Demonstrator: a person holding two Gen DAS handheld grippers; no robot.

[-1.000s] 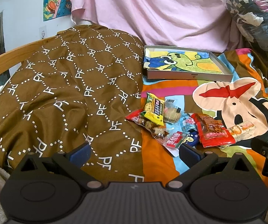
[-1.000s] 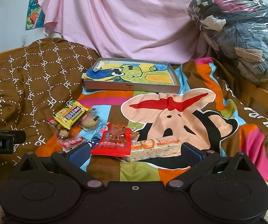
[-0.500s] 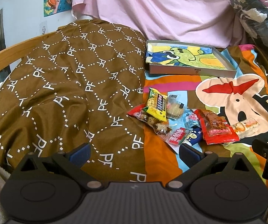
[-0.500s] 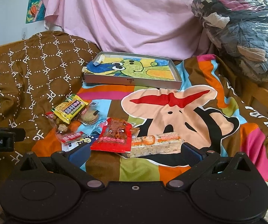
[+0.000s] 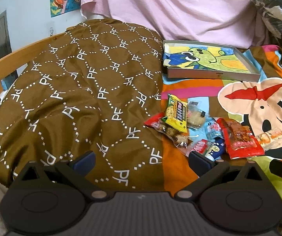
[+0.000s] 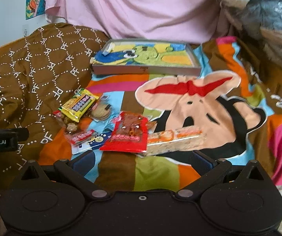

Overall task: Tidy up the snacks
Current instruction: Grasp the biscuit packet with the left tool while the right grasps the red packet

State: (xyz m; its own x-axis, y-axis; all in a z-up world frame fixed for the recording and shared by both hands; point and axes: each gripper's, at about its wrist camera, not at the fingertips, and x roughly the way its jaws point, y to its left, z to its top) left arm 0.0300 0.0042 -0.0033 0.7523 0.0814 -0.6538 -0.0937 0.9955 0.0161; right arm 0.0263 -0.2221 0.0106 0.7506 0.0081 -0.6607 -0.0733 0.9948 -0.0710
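Several snack packets lie in a loose pile on the colourful cartoon blanket (image 6: 190, 102). Among them are a yellow biscuit packet (image 5: 177, 114) (image 6: 80, 105), a red packet (image 5: 241, 139) (image 6: 129, 133) and a long pale bar (image 5: 270, 137) (image 6: 176, 138). Farther back sits a shallow grey tray (image 5: 211, 75) (image 6: 146, 69) lined with a cartoon drawing. My left gripper (image 5: 141, 162) is open above the brown quilt, left of the pile. My right gripper (image 6: 142, 160) is open just in front of the red packet and the bar, holding nothing.
A brown quilt with white "PF" pattern (image 5: 72, 90) bulges on the left. A pink sheet (image 5: 170, 7) hangs behind the tray. A plastic-wrapped bundle of clothes (image 6: 262, 23) sits at the back right. A wooden bed rail (image 5: 5, 72) runs along the left.
Both grippers have moved forward and down toward the snack pile, which looks larger now. The right wrist view is slightly blurred. Both stay open.
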